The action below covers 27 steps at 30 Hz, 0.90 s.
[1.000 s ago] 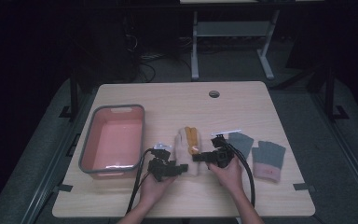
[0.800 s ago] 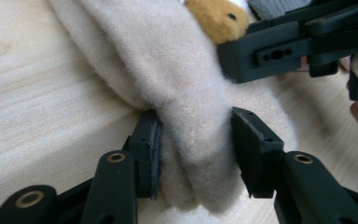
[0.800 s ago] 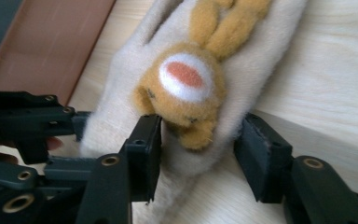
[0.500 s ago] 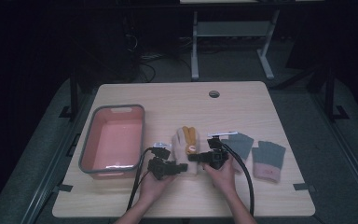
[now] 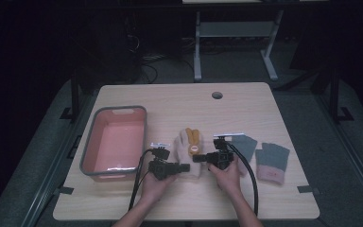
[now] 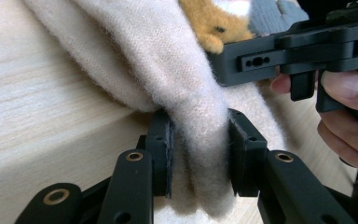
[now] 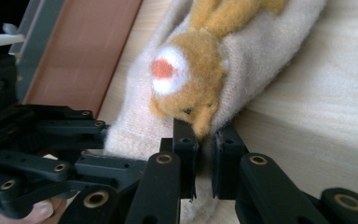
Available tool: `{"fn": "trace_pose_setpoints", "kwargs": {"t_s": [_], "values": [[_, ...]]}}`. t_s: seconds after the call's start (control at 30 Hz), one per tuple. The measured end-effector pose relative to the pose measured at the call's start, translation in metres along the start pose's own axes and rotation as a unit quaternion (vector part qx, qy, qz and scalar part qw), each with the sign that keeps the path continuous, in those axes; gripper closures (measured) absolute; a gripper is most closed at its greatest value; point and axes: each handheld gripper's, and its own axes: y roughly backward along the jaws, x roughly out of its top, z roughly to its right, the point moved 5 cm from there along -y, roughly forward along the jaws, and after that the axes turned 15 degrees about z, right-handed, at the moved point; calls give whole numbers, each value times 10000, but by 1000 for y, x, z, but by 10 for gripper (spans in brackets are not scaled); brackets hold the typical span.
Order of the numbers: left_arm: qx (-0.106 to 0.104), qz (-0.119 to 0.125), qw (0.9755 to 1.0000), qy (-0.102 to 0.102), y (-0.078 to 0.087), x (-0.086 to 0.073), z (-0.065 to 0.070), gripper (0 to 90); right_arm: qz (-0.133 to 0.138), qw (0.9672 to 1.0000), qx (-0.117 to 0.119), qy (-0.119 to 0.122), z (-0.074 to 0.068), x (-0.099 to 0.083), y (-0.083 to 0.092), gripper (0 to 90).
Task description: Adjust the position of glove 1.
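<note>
A cream fleece mitten (image 5: pixel 185 150) with an orange plush animal face (image 7: pixel 189 78) lies flat on the wooden table (image 5: pixel 179 101) at the centre. My left gripper (image 5: pixel 183 167) pinches the mitten's cuff edge (image 6: pixel 200 135) from the left, jaws shut on the cloth. From the right, my right gripper (image 5: pixel 198 158) is shut on the mitten's other side just below the plush face, its pads (image 7: pixel 185 154) nearly together on a thin fold. The two grippers face each other a few centimetres apart.
A pink tub with a grey rim (image 5: pixel 115 142) stands to the left of the mitten. Two grey fingerless gloves (image 5: pixel 270 161) lie at the right, one (image 5: pixel 246 144) partly behind my right hand. A cable hole (image 5: pixel 217 95) sits at the table's far side.
Both grippers have drawn closer onto the mitten's near end. The right one moved left and closed on the cloth below the plush face.
</note>
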Motion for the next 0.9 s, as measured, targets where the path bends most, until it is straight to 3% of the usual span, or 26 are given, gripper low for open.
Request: {"fn": "trace_pose_setpoints", "kwargs": {"t_s": [0.7,0.9], "values": [[-346,150,9992,-113,10,13,13,657,128,9994,307,31,-13,12,21,828],[-580,236,9980,-69,19,22,17,659,119,9993,330,161,-23,19,26,828]]}}
